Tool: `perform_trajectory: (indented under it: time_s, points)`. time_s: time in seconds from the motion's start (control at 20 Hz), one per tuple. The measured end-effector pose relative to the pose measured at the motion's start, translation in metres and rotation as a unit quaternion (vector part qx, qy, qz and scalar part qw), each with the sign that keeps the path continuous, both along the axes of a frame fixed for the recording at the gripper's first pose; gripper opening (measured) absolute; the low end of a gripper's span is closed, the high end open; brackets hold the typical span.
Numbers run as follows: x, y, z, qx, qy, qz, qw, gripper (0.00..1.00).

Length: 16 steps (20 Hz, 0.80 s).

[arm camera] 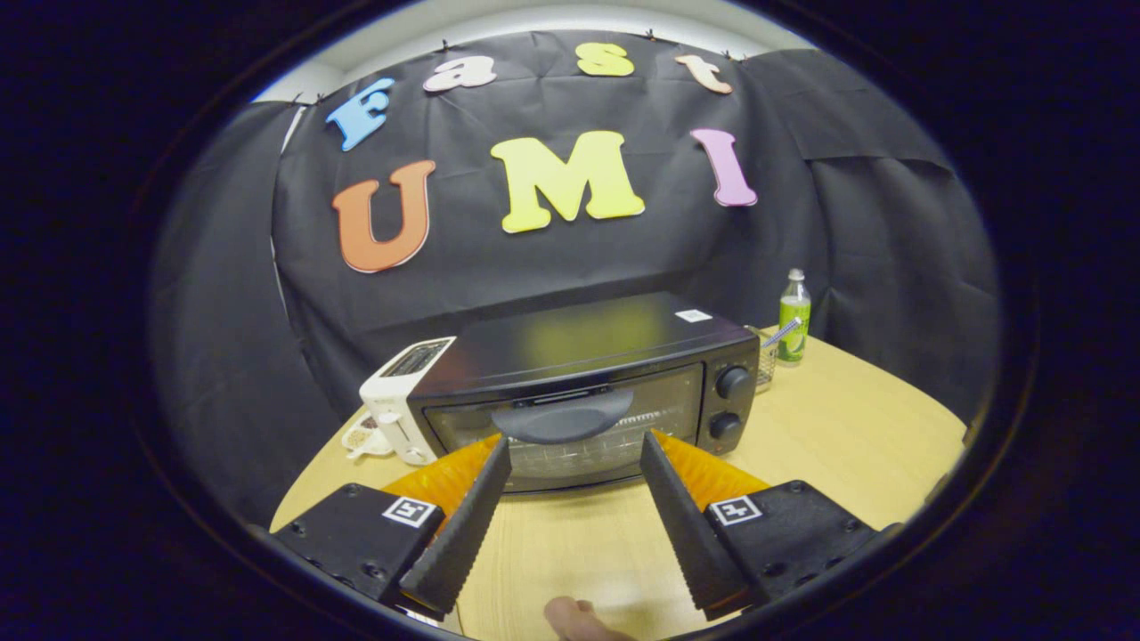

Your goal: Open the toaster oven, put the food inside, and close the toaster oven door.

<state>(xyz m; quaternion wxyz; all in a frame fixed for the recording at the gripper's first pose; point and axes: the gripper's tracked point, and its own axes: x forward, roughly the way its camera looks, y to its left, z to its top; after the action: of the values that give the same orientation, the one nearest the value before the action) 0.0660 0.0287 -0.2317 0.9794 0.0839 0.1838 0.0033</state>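
Note:
A black toaster oven (588, 383) stands on the wooden table (837, 436), its glass door shut. The door's dark handle (563, 417) runs across the top of the glass, just beyond my fingertips. Two knobs (732, 383) sit on its right panel. My gripper (574, 450) is open, with nothing between its two ridged black fingers (463, 525), and hangs over the table a little in front of the door. Part of a hand (579, 619) shows at the near edge between the fingers.
A white toaster (401, 401) stands against the oven's left side, with a small white dish (361, 439) beside it. Behind the oven's right corner are a wire basket (766, 361) and a green bottle (793, 318). Bare table spreads to the right.

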Motion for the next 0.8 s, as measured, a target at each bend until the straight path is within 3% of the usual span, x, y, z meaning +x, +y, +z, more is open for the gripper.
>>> perform_trajectory:
  time_s: [0.2,0.55,0.8]
  points:
    - [-0.012,-0.003,0.055,-0.011,-0.023,0.012,1.000,0.96]
    - [-0.073,-0.009,0.220,0.010,-0.121,0.032,0.992,0.97]
    - [-0.116,-0.034,0.293,-0.071,-0.183,0.013,0.980,0.99]
